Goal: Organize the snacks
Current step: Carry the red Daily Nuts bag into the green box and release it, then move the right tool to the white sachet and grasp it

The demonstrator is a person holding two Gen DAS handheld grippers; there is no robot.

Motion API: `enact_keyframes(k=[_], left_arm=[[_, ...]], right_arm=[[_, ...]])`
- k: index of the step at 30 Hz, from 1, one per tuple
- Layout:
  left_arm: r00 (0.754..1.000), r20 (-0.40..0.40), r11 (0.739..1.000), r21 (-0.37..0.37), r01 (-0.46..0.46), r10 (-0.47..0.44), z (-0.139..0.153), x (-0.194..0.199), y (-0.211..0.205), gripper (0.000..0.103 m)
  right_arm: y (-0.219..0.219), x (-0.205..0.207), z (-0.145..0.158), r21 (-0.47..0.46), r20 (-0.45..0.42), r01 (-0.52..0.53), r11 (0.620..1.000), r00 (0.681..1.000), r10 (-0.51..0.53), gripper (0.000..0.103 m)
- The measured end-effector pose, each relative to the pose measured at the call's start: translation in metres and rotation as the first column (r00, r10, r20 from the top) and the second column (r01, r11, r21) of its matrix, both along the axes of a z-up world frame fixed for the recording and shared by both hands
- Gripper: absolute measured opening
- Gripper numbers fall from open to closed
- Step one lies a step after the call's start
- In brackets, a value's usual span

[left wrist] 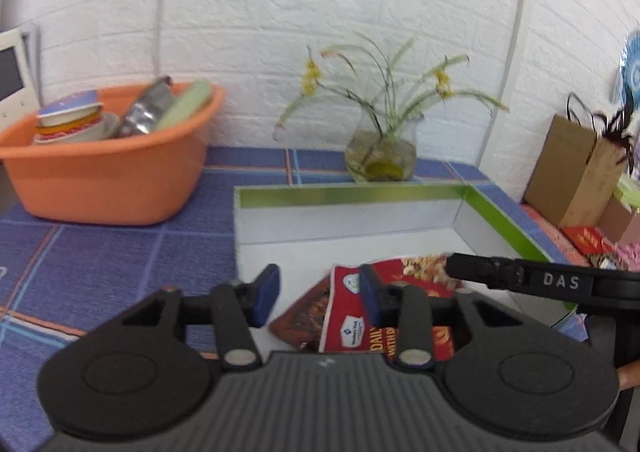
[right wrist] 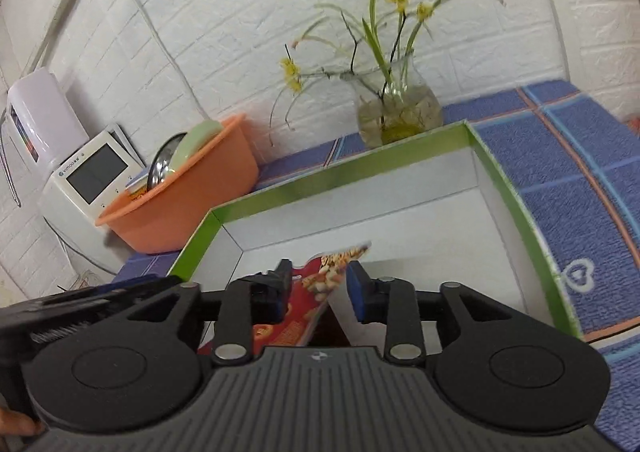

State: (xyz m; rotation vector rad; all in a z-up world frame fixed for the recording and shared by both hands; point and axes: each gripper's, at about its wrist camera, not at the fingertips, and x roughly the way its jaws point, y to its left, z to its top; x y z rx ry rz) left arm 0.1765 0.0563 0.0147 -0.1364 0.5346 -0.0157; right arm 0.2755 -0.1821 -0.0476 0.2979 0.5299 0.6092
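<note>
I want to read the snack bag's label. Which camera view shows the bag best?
The left wrist view: the bag lies in the box with its red printed front visible. The right wrist view shows only its upper part, blurred, between the fingers.

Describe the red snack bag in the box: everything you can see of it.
The red snack bag is a glossy pouch, red with a white panel, partly readable print and a picture of mixed nuts at its far end. It lies in the near part of the white box with green rim, over a darker brown packet. It sits between the open blue pads of the right tool; neither pad clearly presses it.
</note>
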Motion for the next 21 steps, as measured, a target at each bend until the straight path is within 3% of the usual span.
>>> enact_keyframes(k=[2,6,12,21], left_arm=[[0.999,0.035,0.999,0.028,-0.016,0.015,0.011,-0.023,0.008,0.052],[0.994,0.086,0.993,0.090,-0.079,0.071,0.017,-0.081,0.021,0.059],[0.985,0.046,0.979,0.105,-0.172,0.168,-0.004,-0.155,0.035,0.063],[0.984,-0.049,0.982,0.083,-0.169,0.173,-0.037,-0.204,0.033,0.063]], right_arm=[[-0.003,-0.008,0.008,-0.024,0.028,0.036,0.999,0.999,-0.035,0.098],[-0.008,-0.039,0.026,-0.066,0.138,0.053,0.996,0.989,-0.044,0.100],[-0.003,-0.128,0.032,-0.108,0.279,0.003,0.994,0.960,0.027,0.103],[-0.001,-0.215,0.006,-0.099,0.174,-0.085,0.991,0.979,0.102,0.103]])
